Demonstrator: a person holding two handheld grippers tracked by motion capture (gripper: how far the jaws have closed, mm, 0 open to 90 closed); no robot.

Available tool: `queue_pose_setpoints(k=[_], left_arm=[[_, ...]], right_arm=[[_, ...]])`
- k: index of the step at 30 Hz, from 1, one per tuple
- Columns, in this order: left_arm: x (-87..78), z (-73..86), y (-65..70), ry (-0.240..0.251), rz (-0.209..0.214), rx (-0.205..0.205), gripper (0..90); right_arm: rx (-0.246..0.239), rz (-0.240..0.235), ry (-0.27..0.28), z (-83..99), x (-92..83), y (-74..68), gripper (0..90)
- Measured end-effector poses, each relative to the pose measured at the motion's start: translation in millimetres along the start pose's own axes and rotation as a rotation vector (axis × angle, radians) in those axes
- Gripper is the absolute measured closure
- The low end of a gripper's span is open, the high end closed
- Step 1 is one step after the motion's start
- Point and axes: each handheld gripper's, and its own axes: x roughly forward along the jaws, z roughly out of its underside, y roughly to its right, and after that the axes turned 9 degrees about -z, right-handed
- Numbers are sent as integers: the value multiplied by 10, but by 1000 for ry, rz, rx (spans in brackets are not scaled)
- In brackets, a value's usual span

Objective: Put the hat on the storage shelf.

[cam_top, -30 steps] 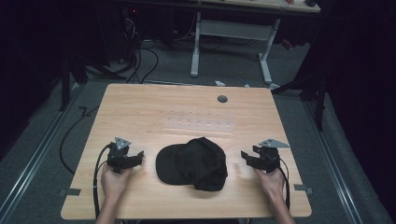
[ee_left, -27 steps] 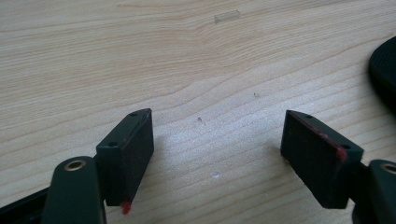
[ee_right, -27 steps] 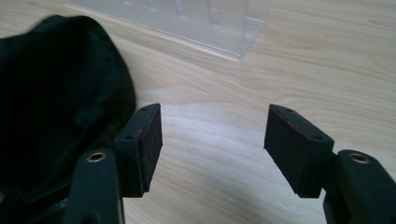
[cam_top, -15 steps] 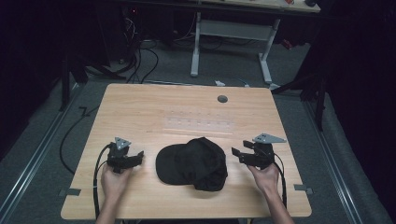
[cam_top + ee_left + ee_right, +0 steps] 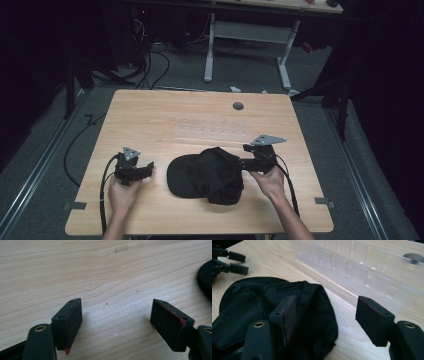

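R gripper (image 5: 243, 156) moved to black cap (image 5: 207, 172), fingers opening wide; L gripper (image 5: 148, 169) wide.

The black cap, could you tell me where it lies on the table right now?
In the high view the black cap lies on the near middle of the wooden table, between the left gripper and the right gripper.

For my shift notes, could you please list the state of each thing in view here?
black cap: lying on the table, crown partly slumped, not gripped
left gripper: open, nothing between its jaws, low over bare wood
right gripper: jaws just been opening, open at the cap's edge
clear plastic tray: flat on the table
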Motion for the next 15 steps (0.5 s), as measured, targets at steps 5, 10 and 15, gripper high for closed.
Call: queue_pose_setpoints(k=[5,10,15], left_arm=[[-1,1,1,0,-1,0,260],[-1,1,1,1,-1,-1,260],[-1,1,0,0,0,0,260]], right_arm=[[-6,-30,-31,-80,159,-26,316],[8,-40,-55,-96,320,-5,304],[48,-50,-98,-37,489,68,290]])
